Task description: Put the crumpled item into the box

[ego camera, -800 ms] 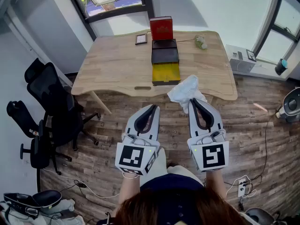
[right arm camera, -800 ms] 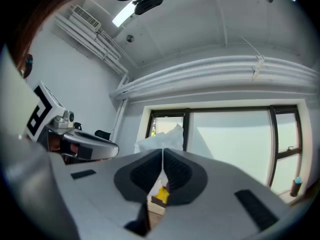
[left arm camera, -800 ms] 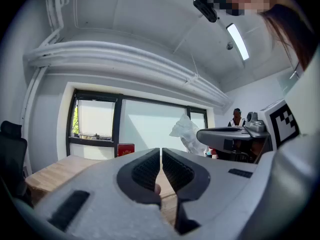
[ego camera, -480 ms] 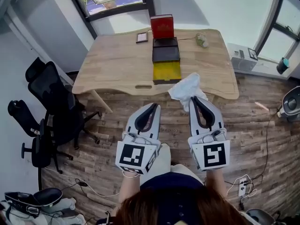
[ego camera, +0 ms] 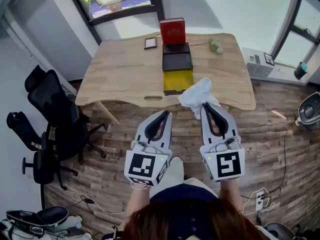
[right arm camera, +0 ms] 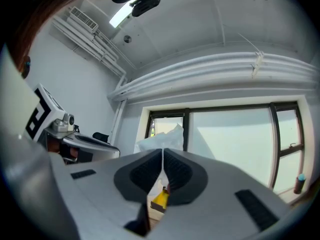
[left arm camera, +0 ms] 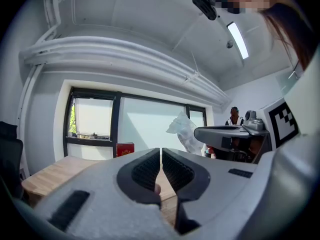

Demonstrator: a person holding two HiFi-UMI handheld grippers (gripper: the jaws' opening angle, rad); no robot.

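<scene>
Tongs both closed: my right gripper (ego camera: 205, 106) pinches the crumpled item (ego camera: 198, 93) at the table (ego camera: 120, 69) front edge, just beside the yellow box (ego camera: 178, 78); my left gripper (ego camera: 164, 115) holds nothing.

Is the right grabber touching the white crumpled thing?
Touching. In the head view, the right gripper has its jaw tips closed on the crumpled white sheet, which sticks out past them.

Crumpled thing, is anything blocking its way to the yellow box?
Nothing visible does. The right gripper holds the crumpled item just beside the open yellow box, with no object between them.
</scene>
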